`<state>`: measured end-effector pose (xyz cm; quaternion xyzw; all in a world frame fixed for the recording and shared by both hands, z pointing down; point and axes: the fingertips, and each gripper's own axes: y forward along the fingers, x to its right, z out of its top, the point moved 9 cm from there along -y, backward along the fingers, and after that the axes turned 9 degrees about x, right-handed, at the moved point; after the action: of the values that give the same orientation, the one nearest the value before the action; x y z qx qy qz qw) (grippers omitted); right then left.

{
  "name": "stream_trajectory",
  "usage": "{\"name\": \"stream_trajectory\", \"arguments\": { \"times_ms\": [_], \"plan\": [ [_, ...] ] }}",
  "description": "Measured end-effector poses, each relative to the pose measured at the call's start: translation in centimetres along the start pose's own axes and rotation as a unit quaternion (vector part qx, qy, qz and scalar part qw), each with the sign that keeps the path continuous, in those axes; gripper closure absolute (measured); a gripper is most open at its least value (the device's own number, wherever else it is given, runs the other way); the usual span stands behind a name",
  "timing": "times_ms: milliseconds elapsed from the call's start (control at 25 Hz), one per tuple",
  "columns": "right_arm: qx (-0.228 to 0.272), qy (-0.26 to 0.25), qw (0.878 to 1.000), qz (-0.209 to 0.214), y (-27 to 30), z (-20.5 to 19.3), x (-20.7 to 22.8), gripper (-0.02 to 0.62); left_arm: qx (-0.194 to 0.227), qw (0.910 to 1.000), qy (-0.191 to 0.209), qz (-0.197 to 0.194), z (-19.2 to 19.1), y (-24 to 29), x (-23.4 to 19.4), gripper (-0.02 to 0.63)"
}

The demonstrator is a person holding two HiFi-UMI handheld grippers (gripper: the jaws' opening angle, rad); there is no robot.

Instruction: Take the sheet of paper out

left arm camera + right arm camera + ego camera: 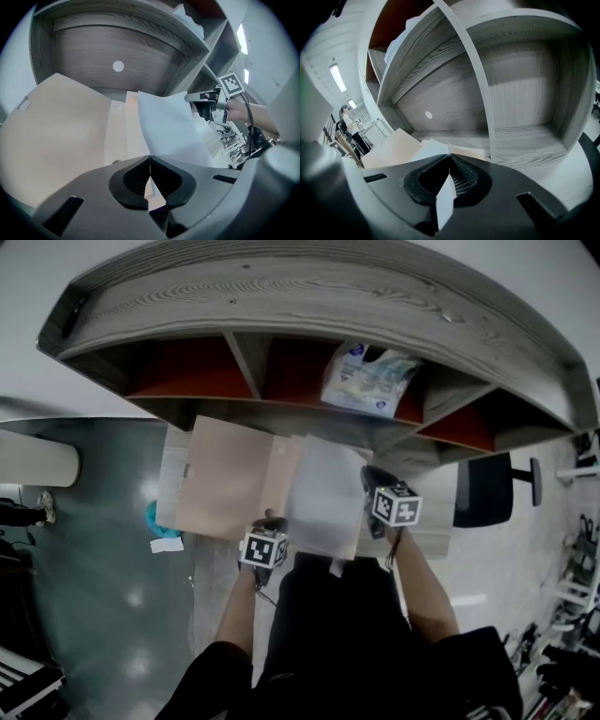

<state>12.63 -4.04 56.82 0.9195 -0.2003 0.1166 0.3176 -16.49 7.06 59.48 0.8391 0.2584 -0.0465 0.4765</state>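
Sheet of paper [323, 495]: white, edge pinched in my right gripper [449, 161]. Left gripper [149, 164] clamped on the open tan folder [228, 474] (lying on the wooden shelf [309, 296]).

We looked down on a grey wood-grain shelf unit [309, 296] with orange-red inner panels. In its middle compartment we saw a crumpled plastic bag [367, 379]. A black office chair [483, 488] stood right of the shelf. On the glossy floor [103, 615] at left, a teal object [150, 518] lay just beside a white scrap [167, 544].
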Motion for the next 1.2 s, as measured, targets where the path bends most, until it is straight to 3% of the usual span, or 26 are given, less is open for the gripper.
{"name": "stream_trajectory", "arguments": {
  "times_ms": [320, 600, 960, 1200],
  "plan": [
    [-0.009, -0.024, 0.999, 0.039, 0.0, 0.6, -1.4, 0.575, 0.022, 0.9987, -0.002, 0.046, 0.3, -1.0, 0.9, 0.56],
    [0.003, -0.042, 0.995, 0.088, -0.2, 1.5, -2.6, 0.577, 0.013, 0.9942, -0.047, 0.096, -1.3, -2.1, 2.2, 0.56],
    [0.027, -0.065, 0.989, 0.131, -1.9, 3.2, -3.4, 0.577, 0.075, 0.9828, -0.06, 0.158, -1.4, -4.5, 4.8, 0.56],
    [0.044, -0.088, 0.984, 0.15, -3.9, 4.1, -3.2, 0.577, 0.1, 0.9776, -0.063, 0.174, -1.2, -5.4, 7.2, 0.56]
  ]
}}
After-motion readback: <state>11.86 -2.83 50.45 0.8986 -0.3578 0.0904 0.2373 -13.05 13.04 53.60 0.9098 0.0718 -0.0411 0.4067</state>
